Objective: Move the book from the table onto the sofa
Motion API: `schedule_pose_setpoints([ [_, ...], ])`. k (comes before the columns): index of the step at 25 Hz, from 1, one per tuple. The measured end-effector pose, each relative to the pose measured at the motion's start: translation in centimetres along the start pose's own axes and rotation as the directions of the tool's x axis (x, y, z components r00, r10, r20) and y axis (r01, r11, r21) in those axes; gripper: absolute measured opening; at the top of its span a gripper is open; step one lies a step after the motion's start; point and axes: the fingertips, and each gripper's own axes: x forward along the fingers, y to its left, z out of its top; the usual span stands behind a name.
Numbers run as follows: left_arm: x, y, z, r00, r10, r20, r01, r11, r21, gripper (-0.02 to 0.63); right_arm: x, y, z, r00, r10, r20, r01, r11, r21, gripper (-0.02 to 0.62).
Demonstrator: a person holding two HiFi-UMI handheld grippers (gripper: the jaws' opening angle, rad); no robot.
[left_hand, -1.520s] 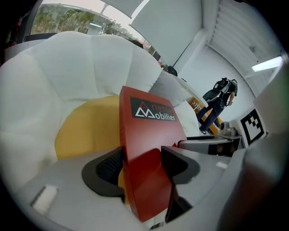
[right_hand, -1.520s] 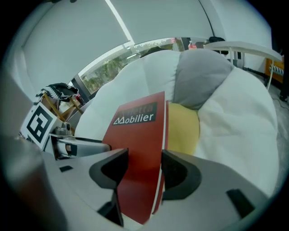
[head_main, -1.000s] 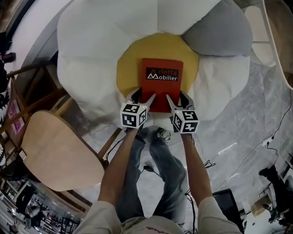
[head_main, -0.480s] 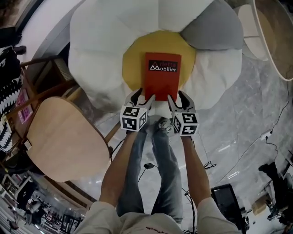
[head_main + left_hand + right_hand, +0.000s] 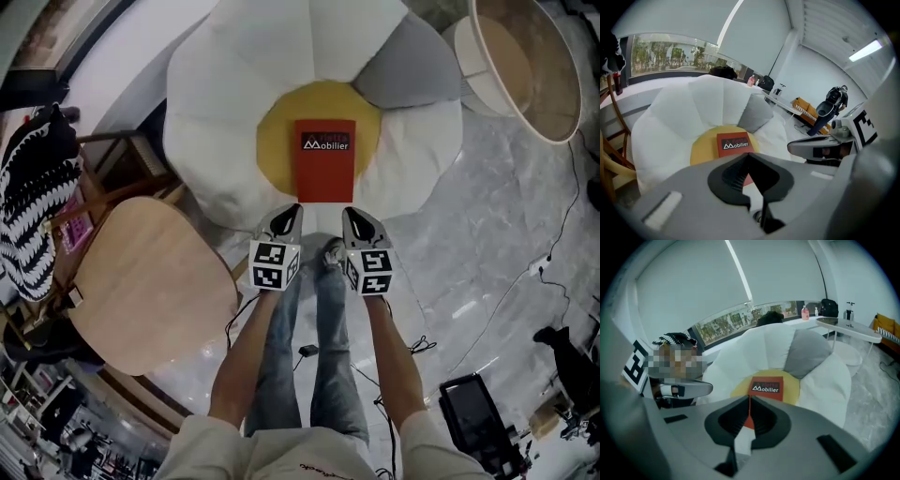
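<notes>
Though the left gripper (image 5: 294, 209) and right gripper (image 5: 346, 212) had just closed on nothing, the thin red book (image 5: 325, 161) on the white flower-shaped sofa (image 5: 211, 141) seemed stiff and light, best pinched at its near edge.

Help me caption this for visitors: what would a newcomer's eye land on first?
The flower-shaped sofa, white petals around a yellow centre, fills the head view's top. A red book lies flat on that centre. Just below, the left gripper and right gripper hover, jaws just closed, empty.

Bright, even daylight enters through the windows (image 5: 670, 58); strong fisheye bending and dark vignetted corners, near parts blurred.
</notes>
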Motion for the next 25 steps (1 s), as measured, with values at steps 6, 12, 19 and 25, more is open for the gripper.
schedule_pose_setpoints([
  [6,-4.0,-2.2,3.4,0.999,-0.017,0.032,0.016,0.999,0.033,0.009,-4.6,1.5,3.3,0.999,-0.017,0.047,0.016,1.000,0.017,0.011],
  [12,-9.5,-5.1,8.5,0.995,-0.031,0.095,0.020,0.993,0.117,0.009,-10.0,3.8,8.3,0.993,-0.016,0.116,0.017,1.000,-0.009,0.009],
  [19,-18.1,-9.3,20.0,0.966,-0.087,0.242,0.042,0.982,0.185,0.009,-19.6,5.5,19.5,0.959,-0.036,0.280,0.060,0.995,-0.077,0.009],
  [25,-25.5,-12.7,28.8,0.930,-0.110,0.350,0.027,0.972,0.233,0.009,-27.8,7.2,27.6,0.912,-0.069,0.404,0.111,0.991,-0.080,0.009],
])
